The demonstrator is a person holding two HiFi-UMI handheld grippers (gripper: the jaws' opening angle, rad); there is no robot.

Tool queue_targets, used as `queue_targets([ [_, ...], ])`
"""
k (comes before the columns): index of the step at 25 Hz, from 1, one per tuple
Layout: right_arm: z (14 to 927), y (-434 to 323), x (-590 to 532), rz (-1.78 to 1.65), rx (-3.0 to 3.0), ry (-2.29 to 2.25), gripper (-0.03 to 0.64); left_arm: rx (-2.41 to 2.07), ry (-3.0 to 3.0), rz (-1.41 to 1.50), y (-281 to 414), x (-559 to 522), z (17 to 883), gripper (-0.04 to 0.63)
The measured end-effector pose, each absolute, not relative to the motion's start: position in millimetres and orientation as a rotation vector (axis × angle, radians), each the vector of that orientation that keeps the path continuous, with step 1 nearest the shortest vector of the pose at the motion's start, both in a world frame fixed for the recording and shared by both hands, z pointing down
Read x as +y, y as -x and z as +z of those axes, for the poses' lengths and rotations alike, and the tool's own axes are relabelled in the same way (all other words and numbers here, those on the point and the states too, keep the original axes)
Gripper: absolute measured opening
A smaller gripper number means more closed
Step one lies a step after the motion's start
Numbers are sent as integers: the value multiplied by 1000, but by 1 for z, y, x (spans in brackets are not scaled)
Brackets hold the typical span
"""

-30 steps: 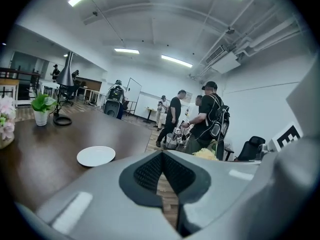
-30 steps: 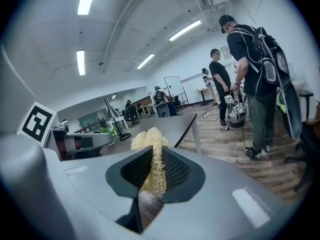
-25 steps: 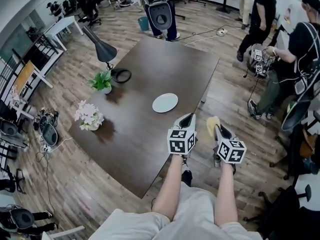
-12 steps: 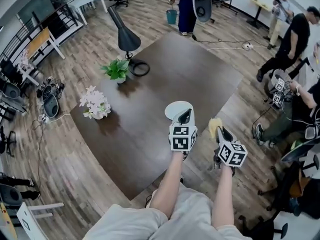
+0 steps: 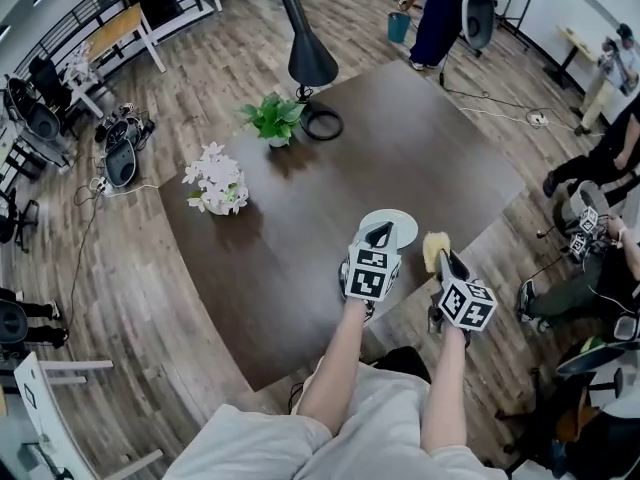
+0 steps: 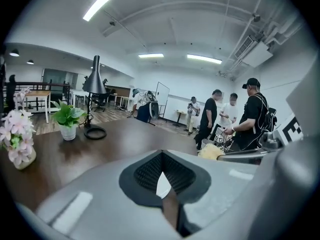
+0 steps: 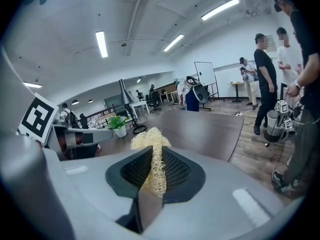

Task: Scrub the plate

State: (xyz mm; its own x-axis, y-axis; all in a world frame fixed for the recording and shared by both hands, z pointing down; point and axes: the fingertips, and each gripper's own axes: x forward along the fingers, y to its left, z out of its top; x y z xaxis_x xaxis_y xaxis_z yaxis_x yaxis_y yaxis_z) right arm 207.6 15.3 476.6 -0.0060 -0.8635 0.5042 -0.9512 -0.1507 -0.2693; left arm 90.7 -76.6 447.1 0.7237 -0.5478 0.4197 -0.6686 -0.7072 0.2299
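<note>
A white plate (image 5: 398, 220) lies on the dark table (image 5: 300, 228) near its front right edge. My left gripper (image 5: 379, 235) hangs over the plate's near rim and hides part of it. Its jaws are shut, with nothing between them, and a white sliver of the plate (image 6: 161, 186) shows through the notch. My right gripper (image 5: 441, 260) is just right of the plate, past the table edge. It is shut on a yellow fibrous scrubber (image 5: 433, 248) that sticks up between the jaws (image 7: 150, 145). The scrubber (image 6: 210, 151) also shows in the left gripper view.
At the back of the table stand a black lamp (image 5: 305, 56) with a coiled cable (image 5: 324, 124), a green potted plant (image 5: 272, 118) and a vase of white flowers (image 5: 215, 184). People stand and sit right of the table (image 7: 264, 79). Wooden floor surrounds it.
Both grippers have come closer to the plate. The left one now overlaps the plate's near rim, and the right one has kept its hold on the scrubber. The head view has shifted.
</note>
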Motion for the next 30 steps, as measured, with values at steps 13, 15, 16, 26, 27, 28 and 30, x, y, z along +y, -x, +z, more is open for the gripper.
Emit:
queue_targets([
  [13,515,-188,-34,848,-1969,-1958,81,-1067,-2376,504,-41,-97,501,2],
  [15,523,-188,-46,849,-1953,-1943,83,-1067,-2375,544,-44,-102,510,2],
  [16,527,-187,-51,851,-1949,-1931,83,-1058,-2370,557,-46,-103,515,2],
  [26,565,-189,-83,874,-1885,-1832,83,-988,-2263,615,-71,-114,570,2],
  [27,568,-189,-83,872,-1882,-1814,83,-988,-2249,623,-72,-117,575,2],
  [28,570,-188,-84,868,-1881,-1799,83,-990,-2236,628,-74,-121,580,2],
  [30,575,-185,-88,857,-1878,-1773,83,-995,-2211,633,-76,-129,588,2],
])
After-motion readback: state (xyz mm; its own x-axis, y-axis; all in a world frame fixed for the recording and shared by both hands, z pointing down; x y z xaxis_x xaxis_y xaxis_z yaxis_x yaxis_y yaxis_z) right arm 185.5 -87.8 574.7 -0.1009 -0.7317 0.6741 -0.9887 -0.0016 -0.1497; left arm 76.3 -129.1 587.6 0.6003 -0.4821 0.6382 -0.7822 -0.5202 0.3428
